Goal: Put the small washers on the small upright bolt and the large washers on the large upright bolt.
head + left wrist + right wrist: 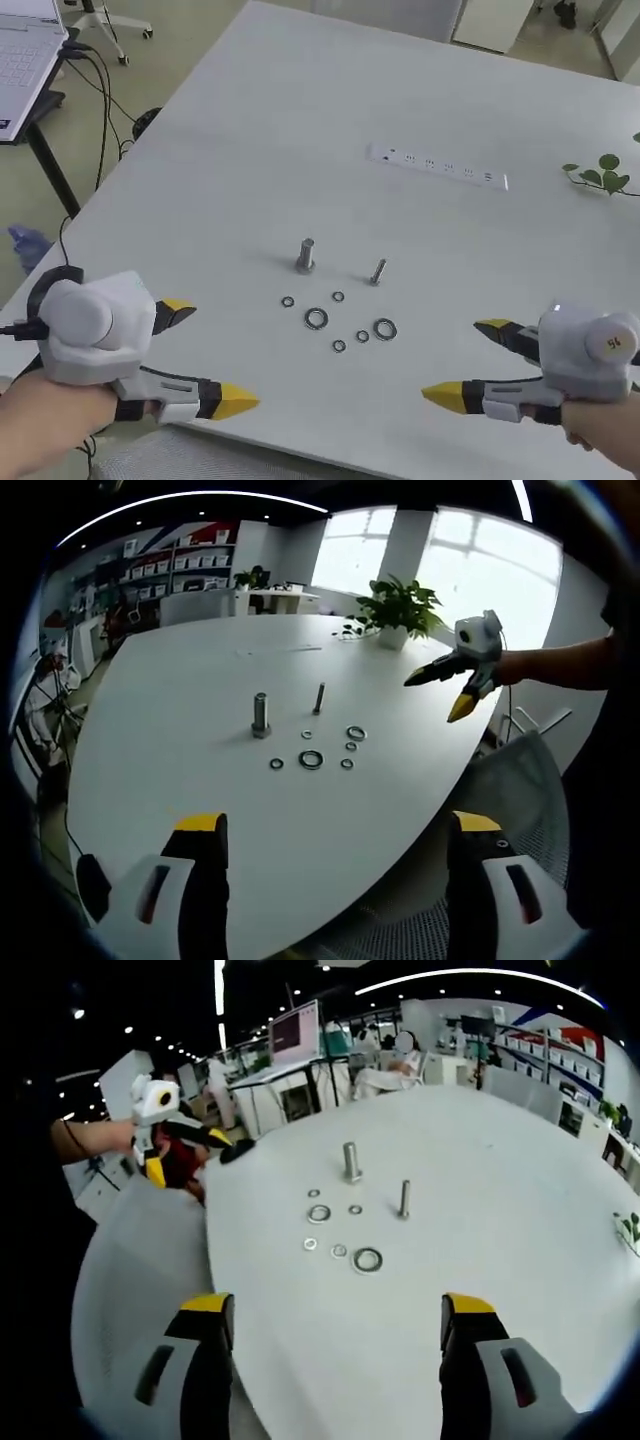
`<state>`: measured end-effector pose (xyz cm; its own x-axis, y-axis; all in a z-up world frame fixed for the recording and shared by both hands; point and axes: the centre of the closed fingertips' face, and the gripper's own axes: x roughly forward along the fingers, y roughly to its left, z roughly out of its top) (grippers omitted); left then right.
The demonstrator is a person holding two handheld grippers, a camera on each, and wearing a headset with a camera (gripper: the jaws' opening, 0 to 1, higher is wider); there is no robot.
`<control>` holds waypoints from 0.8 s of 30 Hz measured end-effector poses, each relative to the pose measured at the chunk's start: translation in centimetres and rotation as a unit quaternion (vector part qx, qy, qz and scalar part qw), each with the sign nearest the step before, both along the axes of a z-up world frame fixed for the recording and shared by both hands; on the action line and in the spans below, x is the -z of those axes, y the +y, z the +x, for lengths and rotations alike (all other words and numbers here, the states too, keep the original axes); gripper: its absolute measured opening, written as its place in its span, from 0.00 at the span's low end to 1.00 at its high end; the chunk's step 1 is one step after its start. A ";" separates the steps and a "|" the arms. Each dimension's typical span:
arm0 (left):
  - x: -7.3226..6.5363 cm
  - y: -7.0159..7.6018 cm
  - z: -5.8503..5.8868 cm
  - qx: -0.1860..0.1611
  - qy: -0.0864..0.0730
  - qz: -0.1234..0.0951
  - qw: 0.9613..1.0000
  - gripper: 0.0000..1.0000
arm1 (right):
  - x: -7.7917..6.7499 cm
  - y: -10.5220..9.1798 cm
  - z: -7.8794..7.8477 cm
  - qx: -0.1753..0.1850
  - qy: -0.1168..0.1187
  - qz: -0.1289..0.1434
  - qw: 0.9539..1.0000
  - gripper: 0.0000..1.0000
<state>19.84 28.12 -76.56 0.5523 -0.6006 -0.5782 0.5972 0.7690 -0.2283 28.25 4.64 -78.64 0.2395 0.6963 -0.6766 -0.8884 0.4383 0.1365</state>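
Note:
Two bolts stand upright on the white table (300, 120): a large bolt (305, 255) and, to its right, a small bolt (378, 271). Several washers lie loose in front of them, among them a large washer (316, 319), another large washer (385, 328) and a small washer (288, 301). My left gripper (212, 357) is open at the near left edge, well short of the washers. My right gripper (462, 360) is open at the near right. The left gripper view has the large bolt (260, 715) and small bolt (319, 698) beyond its own open gripper (338, 825). The right gripper view shows both bolts (351, 1161) (404, 1199).
A white power strip (438, 166) lies farther back on the table. Plant leaves (600, 175) reach in at the right edge. A laptop (25, 55) sits on a separate desk at the far left, with cables hanging below it. A mesh chair (480, 810) stands by the near table edge.

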 end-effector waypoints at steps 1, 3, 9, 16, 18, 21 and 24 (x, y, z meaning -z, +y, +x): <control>0.0 0.0 0.0 0.002 0.000 0.001 1.000 0.91 | 0.1 0.0 0.2 -0.003 -0.002 -0.005 1.000 0.85; 0.1 0.2 0.3 -0.003 -0.002 0.005 1.000 0.93 | 0.1 0.2 0.5 -0.004 -0.001 -0.005 1.000 0.84; 0.0 -0.2 0.6 -0.001 -0.005 -0.004 1.000 0.90 | 0.8 0.5 1.4 -0.025 0.004 -0.026 0.999 0.79; 0.8 -0.5 -0.1 0.007 0.008 0.003 1.000 0.89 | 1.0 1.4 2.4 -0.042 0.007 -0.043 0.998 0.76; 0.9 -0.4 -0.3 0.005 0.009 0.002 1.000 0.88 | 1.2 1.7 2.6 -0.051 0.006 -0.051 0.997 0.74; 0.9 0.0 -0.4 -0.001 0.012 0.001 1.000 0.88 | 1.1 2.4 2.9 -0.064 0.005 -0.054 0.996 0.70; 1.0 0.1 -0.5 0.003 0.013 0.005 1.000 0.88 | 1.4 3.1 3.2 -0.083 -0.003 -0.067 0.994 0.70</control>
<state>19.32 28.23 -77.53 0.5340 -0.5973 -0.5985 0.5949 0.7683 -0.2360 31.43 7.74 -80.02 0.1332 0.6304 -0.7647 -0.9510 0.2985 0.0805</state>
